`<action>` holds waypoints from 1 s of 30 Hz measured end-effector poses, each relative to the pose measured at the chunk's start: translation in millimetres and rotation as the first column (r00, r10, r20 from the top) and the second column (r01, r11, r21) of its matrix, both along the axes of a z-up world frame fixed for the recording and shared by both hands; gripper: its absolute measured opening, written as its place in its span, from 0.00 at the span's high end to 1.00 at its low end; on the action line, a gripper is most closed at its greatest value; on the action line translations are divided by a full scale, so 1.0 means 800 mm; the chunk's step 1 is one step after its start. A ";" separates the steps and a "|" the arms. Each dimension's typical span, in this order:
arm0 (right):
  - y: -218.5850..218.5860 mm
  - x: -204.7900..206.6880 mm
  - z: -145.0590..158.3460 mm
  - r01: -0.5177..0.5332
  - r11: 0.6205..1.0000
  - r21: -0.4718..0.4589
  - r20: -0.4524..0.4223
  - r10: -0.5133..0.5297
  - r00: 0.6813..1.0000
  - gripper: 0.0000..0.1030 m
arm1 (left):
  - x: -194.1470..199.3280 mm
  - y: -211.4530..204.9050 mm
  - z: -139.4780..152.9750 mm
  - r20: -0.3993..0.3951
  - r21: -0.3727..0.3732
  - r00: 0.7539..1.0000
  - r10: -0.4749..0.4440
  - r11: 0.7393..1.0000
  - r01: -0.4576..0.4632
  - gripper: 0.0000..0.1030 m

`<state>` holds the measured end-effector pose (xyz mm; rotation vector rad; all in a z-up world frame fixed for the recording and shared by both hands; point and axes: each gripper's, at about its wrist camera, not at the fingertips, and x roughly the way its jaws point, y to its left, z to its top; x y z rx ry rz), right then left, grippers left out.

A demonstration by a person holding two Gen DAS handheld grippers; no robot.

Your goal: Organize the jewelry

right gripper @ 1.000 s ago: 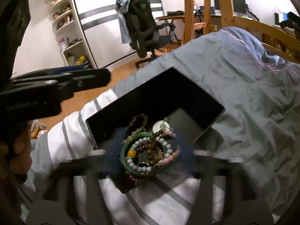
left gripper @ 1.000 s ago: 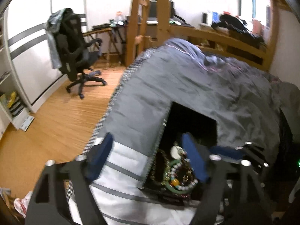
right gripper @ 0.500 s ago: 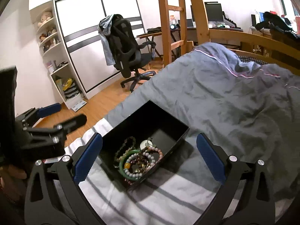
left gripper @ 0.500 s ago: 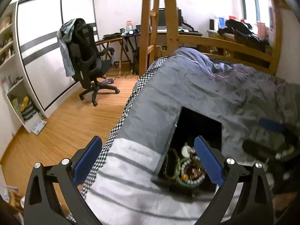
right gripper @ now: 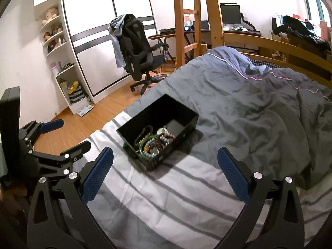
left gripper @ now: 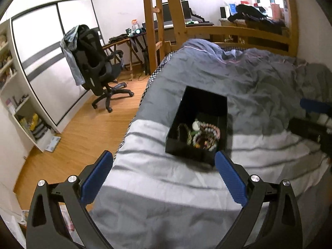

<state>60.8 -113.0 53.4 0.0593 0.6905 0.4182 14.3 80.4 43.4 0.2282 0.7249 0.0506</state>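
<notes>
A black open box (left gripper: 213,103) (right gripper: 176,108) sits on the bed's grey and white striped duvet. Inside it lies a heap of bead bracelets (left gripper: 202,134) (right gripper: 154,142), among them a green bangle and a white pendant. My left gripper (left gripper: 164,172) is open and empty, held back from the box's near edge. My right gripper (right gripper: 165,166) is open and empty, also short of the box. The left gripper also shows at the left edge of the right wrist view (right gripper: 62,137); the right gripper shows at the right edge of the left wrist view (left gripper: 311,120).
The duvet (right gripper: 259,108) is rumpled toward the far right. A black office chair (right gripper: 137,47) stands on the wood floor left of the bed. Wooden bunk posts (right gripper: 184,20), a desk and white shelves (right gripper: 60,62) line the far walls.
Both grippers have pulled back and up from the box and stand wide open. The box and bracelets have stayed on the duvet.
</notes>
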 end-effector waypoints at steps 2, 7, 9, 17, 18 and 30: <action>-0.005 -0.010 -0.006 0.003 1.000 -0.008 0.010 -0.003 1.000 0.04 | -0.006 -0.003 -0.004 0.008 0.018 1.000 -0.006 1.000 0.006 0.06; -0.011 -0.023 -0.023 -0.005 0.999 -0.033 0.021 0.006 1.000 0.04 | -0.014 -0.003 -0.027 0.014 0.019 1.000 0.012 1.000 -0.012 0.06; -0.012 -0.025 -0.032 -0.002 0.999 -0.049 0.035 0.004 0.999 0.04 | -0.012 -0.004 -0.032 0.010 0.019 1.000 0.017 1.000 -0.017 0.06; -0.021 -0.020 -0.051 0.028 0.999 -0.026 0.051 -0.027 0.998 0.04 | -0.006 -0.007 -0.035 0.040 -0.015 0.998 0.038 0.999 -0.037 0.06; -0.022 -0.019 -0.051 0.030 0.999 -0.022 0.051 -0.029 0.998 0.04 | -0.006 -0.007 -0.035 0.039 -0.016 0.999 0.037 0.999 -0.037 0.06; -0.007 -0.033 -0.043 0.009 0.997 -0.075 0.125 0.000 0.992 0.04 | -0.004 -0.013 -0.042 0.032 0.002 0.999 0.018 1.000 -0.018 0.06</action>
